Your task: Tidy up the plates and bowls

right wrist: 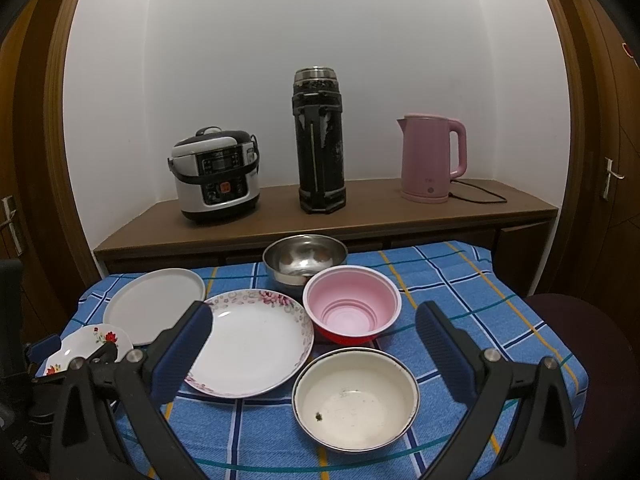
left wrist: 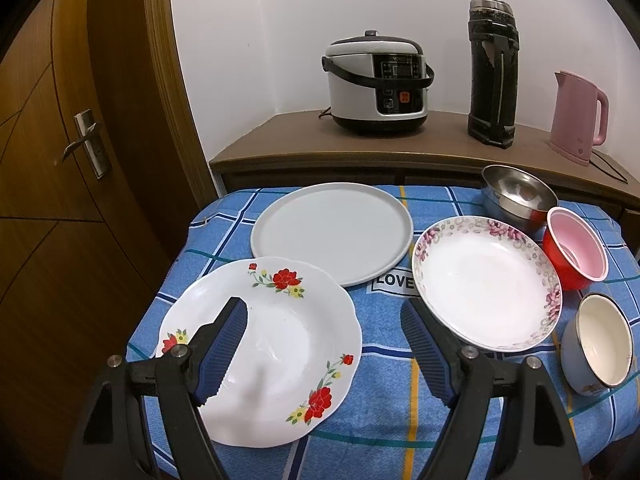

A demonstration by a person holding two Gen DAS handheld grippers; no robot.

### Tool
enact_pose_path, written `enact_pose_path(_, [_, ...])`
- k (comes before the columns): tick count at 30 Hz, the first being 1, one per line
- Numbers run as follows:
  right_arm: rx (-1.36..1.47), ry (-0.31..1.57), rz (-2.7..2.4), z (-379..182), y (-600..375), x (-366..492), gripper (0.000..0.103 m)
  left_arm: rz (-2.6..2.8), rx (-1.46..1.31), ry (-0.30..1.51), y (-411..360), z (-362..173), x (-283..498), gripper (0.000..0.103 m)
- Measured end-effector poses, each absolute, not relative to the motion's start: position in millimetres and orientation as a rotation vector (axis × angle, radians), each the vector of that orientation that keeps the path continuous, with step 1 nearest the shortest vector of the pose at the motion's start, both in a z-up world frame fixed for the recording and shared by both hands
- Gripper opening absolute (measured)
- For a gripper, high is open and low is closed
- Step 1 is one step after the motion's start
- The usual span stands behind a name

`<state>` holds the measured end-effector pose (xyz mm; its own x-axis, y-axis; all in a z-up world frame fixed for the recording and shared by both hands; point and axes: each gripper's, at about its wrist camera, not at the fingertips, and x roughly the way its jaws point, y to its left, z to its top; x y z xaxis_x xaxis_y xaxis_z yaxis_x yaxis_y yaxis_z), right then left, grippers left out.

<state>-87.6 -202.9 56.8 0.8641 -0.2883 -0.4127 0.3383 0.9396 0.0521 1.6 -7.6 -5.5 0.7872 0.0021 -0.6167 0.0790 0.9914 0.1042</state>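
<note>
On the blue checked tabletop (right wrist: 460,280), my left gripper (left wrist: 324,344) jaws wide over the red-flower plate (left wrist: 280,344), my right gripper (right wrist: 316,344) jaws wide above the cream bowl (right wrist: 356,400), empty but for a dark speck, pink bowl (right wrist: 352,308), steel bowl (right wrist: 304,258) and grey plate (left wrist: 332,232) empty, pink-flower plate (right wrist: 252,340) between.

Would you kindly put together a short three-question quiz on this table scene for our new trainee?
1. True or false: the left tongs are shut on the red-flowered plate.
2. How many bowls stand on the checked cloth?
3. Which dish lies nearest the rice cooker: A) the grey plate, B) the cream enamel bowl, C) the pink-rimmed plate?

Key
1. False: both the left tongs and the right tongs are open and hold nothing.
2. Three: the steel bowl, the red bowl with pink inside and the cream enamel bowl.
3. A.
</note>
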Motion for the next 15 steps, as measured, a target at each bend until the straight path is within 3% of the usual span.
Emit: enact_pose_path(15, [0.125,0.411,-0.33,56.8,-203.0,-87.5,0.103,-0.043,0.128,0.666,-7.6,-5.0,1.8,0.081])
